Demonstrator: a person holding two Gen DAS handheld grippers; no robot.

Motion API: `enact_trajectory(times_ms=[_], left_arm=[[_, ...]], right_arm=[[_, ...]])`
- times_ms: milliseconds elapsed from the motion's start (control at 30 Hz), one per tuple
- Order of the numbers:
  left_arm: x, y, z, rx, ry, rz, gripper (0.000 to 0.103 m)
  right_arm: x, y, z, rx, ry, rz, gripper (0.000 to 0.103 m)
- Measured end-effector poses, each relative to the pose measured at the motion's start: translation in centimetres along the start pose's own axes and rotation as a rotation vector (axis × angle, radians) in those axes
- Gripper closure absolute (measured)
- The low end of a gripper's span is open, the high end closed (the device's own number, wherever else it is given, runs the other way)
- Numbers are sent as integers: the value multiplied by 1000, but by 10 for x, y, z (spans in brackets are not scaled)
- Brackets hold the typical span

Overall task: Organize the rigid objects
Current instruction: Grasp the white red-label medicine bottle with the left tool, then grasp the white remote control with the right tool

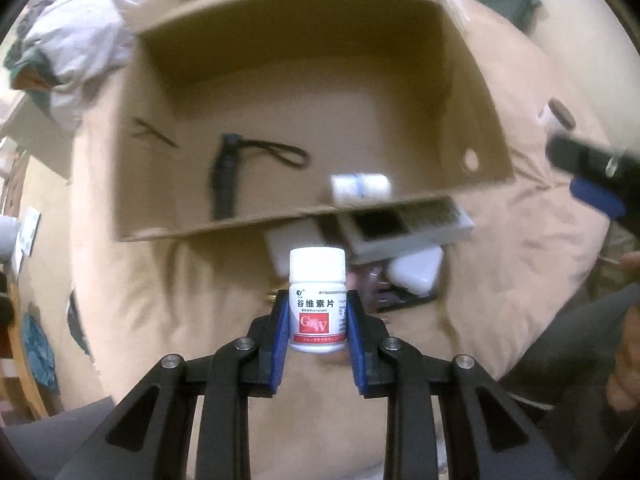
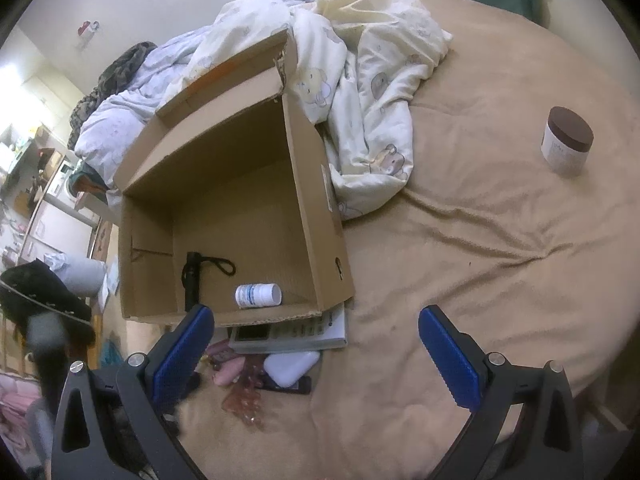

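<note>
So the left gripper is clamped on a white pill bottle mid-label, just short of the cardboard box. Light, stiff, slick plastic; a body grip seems safest. The right gripper hangs wide open, empty, jar far off.

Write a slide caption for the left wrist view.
Left gripper clamps a white pill bottle above the beige bedspread, facing an open cardboard box holding a black flashlight.

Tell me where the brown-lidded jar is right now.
In the right wrist view the brown-lidded jar stands upright alone on the tan bedspread, far right, well apart from the cardboard box.
</note>
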State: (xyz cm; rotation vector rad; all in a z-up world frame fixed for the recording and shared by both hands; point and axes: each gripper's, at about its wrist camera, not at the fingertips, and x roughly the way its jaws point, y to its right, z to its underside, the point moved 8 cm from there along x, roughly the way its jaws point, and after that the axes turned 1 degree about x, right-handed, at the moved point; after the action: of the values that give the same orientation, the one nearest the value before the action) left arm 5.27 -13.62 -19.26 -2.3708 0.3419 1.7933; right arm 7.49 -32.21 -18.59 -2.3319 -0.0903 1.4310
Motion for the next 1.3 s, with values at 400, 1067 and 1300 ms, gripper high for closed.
enact_trajectory(times_ms=[400,1067,1300], left_arm=[[-46,-88,-14,-71,103,-47,79],[-19,-113,-14,-248,92,63,79],[-13,-104,-11,-233,71,80,79]], right_arm=[[19,10,14,24,-69,30,0],[101,30,60,566,-171,-245,51],[106,30,65,625,-107,-260,63]])
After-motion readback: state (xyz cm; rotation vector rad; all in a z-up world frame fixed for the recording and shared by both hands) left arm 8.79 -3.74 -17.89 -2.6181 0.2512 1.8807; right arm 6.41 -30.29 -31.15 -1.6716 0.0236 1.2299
